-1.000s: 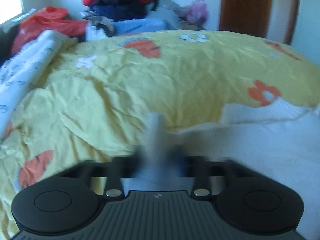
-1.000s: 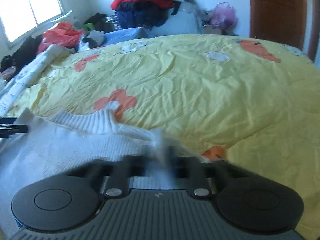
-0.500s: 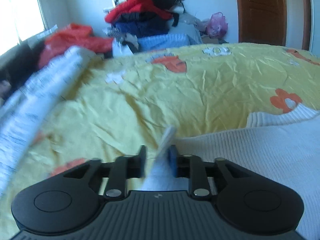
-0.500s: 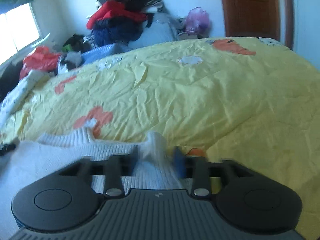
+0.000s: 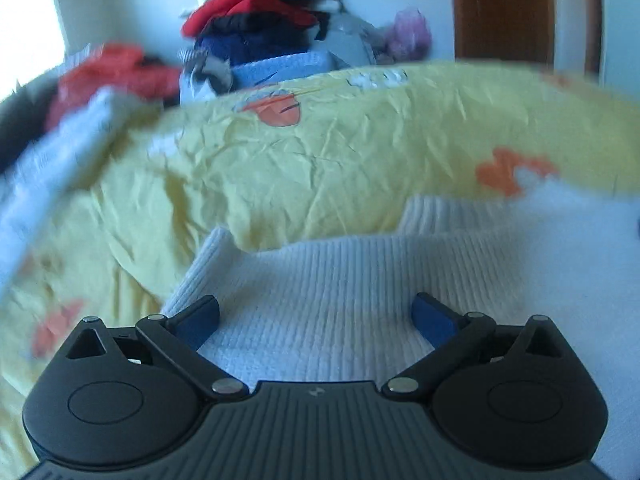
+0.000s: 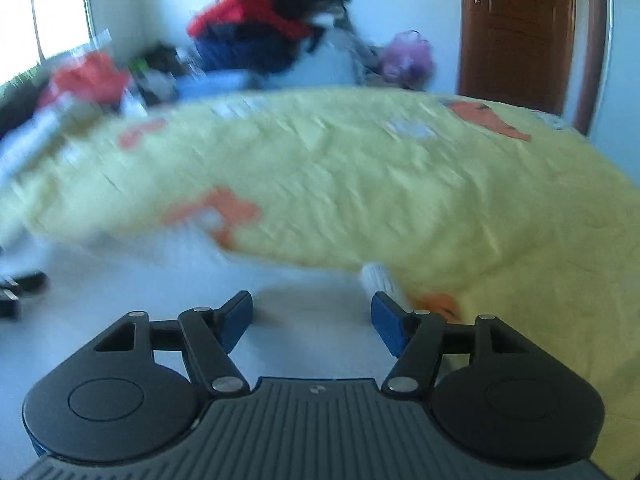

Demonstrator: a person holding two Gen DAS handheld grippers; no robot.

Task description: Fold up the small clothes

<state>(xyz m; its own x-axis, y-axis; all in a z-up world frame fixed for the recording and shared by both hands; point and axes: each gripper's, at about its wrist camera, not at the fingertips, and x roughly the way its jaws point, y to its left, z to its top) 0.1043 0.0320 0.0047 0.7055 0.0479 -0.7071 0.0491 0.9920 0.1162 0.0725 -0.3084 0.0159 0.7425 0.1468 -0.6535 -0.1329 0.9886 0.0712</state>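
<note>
1. Both grippers were pinching a raised fold of the white ribbed knit sweater (image 5: 360, 280) half a second ago; now both have let go and the fabric lies flat under us.
2. Our left gripper (image 5: 316, 318) is released: blue-padded fingers (image 5: 434, 320) spread wide, nothing between them, ribbed knit directly below the gap.
3. Our right gripper (image 6: 312, 316) is also released: jaws wide apart, blue pads (image 6: 386, 324) clear of the cloth.
4. Sweater sits on the crumpled yellow bedspread with orange and white flower print (image 5: 320, 152), at the near edge of both views.
5. In the left wrist view we see a ribbed cuff or hem corner (image 5: 208, 256) sticking out toward the left finger, and a ribbed band (image 5: 452, 216) along the sweater's far edge, touching the bedspread.
6. In the right wrist view the sweater (image 6: 140, 280) is a blurred pale sheet filling the lower left; a small ribbed end (image 6: 380, 280) pokes out just beyond the right finger, beside an orange print patch.
7. At the left edge of the right wrist view we see a dark object (image 6: 20, 288) over the sweater; too blurred to identify.
8. Background: pile of red, navy and dark clothes (image 6: 264, 28) against the far wall, brown wooden door (image 6: 520, 32) at right, bright window (image 6: 44, 16) at left.
9. Both frames are motion-blurred, the right wrist view more so.
</note>
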